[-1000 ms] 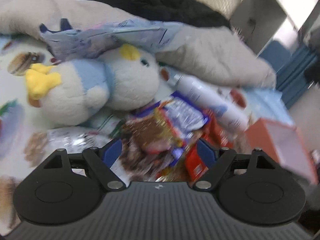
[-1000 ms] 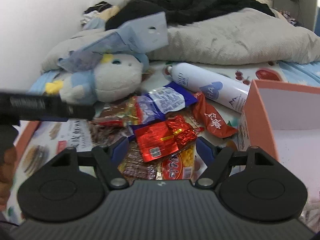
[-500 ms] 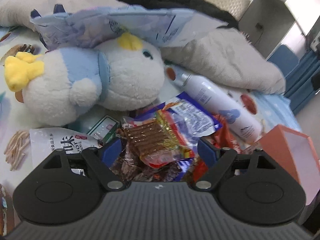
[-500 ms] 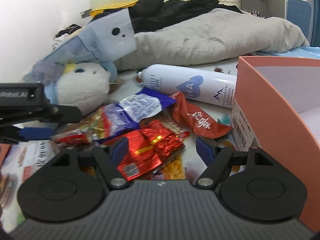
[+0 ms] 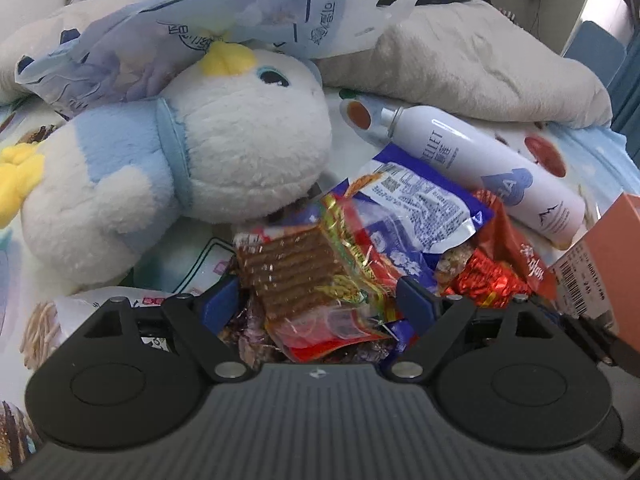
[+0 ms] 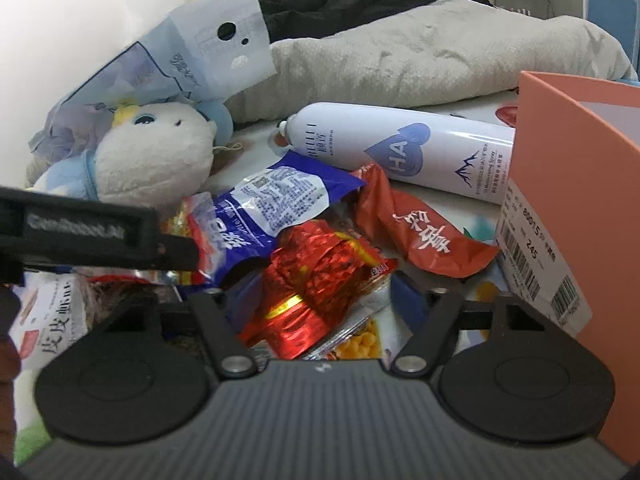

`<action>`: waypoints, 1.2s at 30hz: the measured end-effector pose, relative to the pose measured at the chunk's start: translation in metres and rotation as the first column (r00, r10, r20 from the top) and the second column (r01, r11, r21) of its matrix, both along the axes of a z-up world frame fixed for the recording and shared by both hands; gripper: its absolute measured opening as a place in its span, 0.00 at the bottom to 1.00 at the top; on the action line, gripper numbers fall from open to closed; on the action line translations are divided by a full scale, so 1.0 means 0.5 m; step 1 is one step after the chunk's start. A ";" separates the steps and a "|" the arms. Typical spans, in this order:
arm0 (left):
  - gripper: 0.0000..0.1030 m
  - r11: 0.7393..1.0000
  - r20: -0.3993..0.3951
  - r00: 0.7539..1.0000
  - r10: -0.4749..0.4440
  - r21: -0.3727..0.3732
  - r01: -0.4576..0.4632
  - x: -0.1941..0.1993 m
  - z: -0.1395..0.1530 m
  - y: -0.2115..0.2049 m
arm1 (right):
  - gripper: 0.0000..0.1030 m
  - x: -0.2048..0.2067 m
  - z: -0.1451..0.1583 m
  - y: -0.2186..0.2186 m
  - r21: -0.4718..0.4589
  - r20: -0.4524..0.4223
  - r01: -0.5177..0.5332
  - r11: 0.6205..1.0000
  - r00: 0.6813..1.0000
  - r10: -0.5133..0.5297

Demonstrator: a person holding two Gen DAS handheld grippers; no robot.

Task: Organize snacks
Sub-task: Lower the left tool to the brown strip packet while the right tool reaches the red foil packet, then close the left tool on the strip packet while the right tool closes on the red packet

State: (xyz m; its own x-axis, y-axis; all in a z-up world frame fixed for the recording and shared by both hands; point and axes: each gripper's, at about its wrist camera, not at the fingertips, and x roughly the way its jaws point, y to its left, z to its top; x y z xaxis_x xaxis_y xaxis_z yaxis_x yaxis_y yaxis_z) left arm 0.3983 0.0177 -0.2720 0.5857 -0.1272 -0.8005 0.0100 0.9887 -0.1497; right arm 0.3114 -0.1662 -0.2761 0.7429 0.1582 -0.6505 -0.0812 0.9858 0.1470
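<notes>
Snack pile: a heap of wrapped snacks lies on a printed bedsheet (image 5: 360,136), between a plush toy and an orange box.
Brown-strip packet (image 5: 304,280): clear wrapper with ridged brown strips, on top of the pile at its near edge.
Left gripper (image 5: 316,304): jaws spread wide, one blue pad on each side of the brown-strip packet; the pads do not appear to press it.
Red foil snack (image 6: 316,280): crinkled, with a gold band, lying over a packet of yellow corn kernels (image 6: 356,344).
Right gripper (image 6: 316,300): jaws have just been closing, the red foil snack between them; whether the pads touch it yet is hard to tell.
Blue-and-white packet (image 6: 276,200): behind the red foil snack.
Red pouch (image 6: 420,232): right of the pile, near the box.
Orange box (image 6: 568,184): open, at the right edge of the bed, barcode label facing the snacks.
Spray can (image 6: 400,148): white, lying on its side behind the pile.
Plush toy (image 5: 200,160): white and blue, left of the pile.
</notes>
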 end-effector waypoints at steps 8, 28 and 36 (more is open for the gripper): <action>0.65 0.997 -0.017 0.999 -0.028 0.076 0.030 -0.018 0.001 -0.021 | 0.38 -0.017 0.020 -0.001 -0.002 0.002 0.011 1.000 1.000 -0.011; 0.09 0.997 -0.034 0.999 -0.003 0.075 0.006 -0.140 0.052 -0.034 | 0.24 -0.183 0.077 -0.047 -0.017 -0.034 -0.030 0.999 0.999 0.029; 0.07 1.000 -0.021 1.000 0.005 0.031 -0.004 -0.223 0.071 -0.029 | 0.22 -0.253 0.092 -0.046 -0.045 -0.025 -0.062 0.997 0.998 0.061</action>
State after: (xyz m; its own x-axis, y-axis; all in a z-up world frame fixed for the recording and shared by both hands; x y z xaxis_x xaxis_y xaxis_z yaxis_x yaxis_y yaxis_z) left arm 0.2867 0.0032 -0.2363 0.5690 -0.0997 -0.8163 0.0030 0.9929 -0.1191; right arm 0.1849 -0.1893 -0.2300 0.7168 0.1731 -0.6755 -0.1390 0.9847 0.1049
